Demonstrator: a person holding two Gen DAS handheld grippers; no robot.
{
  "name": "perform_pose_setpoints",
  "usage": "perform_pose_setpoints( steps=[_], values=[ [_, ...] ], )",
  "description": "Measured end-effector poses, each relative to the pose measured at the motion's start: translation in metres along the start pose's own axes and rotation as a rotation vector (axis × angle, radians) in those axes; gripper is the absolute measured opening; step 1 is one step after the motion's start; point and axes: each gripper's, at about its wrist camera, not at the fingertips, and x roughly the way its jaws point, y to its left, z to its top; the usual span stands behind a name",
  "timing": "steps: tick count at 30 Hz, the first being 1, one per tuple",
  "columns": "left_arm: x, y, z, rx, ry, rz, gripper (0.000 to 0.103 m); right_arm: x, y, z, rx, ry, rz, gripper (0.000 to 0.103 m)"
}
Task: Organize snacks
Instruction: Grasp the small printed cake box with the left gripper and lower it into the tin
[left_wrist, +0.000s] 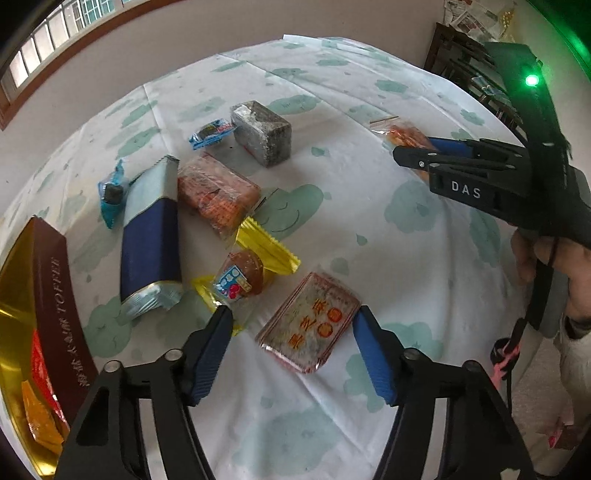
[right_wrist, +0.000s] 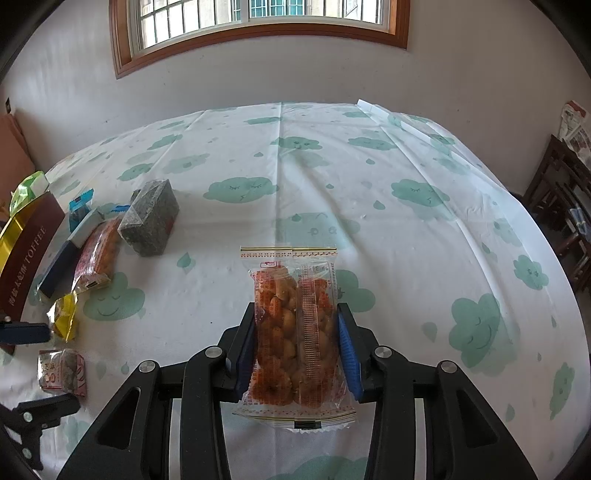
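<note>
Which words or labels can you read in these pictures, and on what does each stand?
"TOFFEE": brown side of the gold-lined tin box.
"DAS": black body of the right claw.
Flat clear sesame-snack packet: large Chinese characters, not clearly readable.
Clear orange-printed peanut packet: print too small.

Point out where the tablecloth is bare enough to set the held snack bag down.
Bare cloth runs from the grey block across to the table's right edge, ahead of the right hand-held gripper holding the snack bag. The left side is crowded: packets and the toffee tin.
</note>
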Motion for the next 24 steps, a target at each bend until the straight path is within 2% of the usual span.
perform_pose_setpoints(
  steps=[2, 4, 6, 14, 24],
  values=[
    [0.000, -0.001, 0.002, 0.001, -0.004, 0.000, 0.051, 0.000, 0.000, 0.000, -0.001, 0.000, -0.001, 0.042],
    [0.000, -0.001, 0.002, -0.001, -0.004, -0.008, 0.034, 0.000, 0.000, 0.000, 0.000, 0.000, -0.001, 0.042],
    [0.000, -0.001, 0.002, -0.004, -0.001, -0.011, 0.028, 0.000, 0.000, 0.000, 0.000, 0.000, -0.001, 0.042],
    [-0.007, 0.001, -0.006, -0.034, -0.001, -0.011, 0.026, 0.000, 0.000, 0.000, 0.000, -0.001, -0.001, 0.042],
    [-0.036, 0.018, -0.017, -0.114, -0.045, 0.013, 0.026, 0.000, 0.000, 0.000, 0.000, -0.001, -0.002, 0.042]
  ],
)
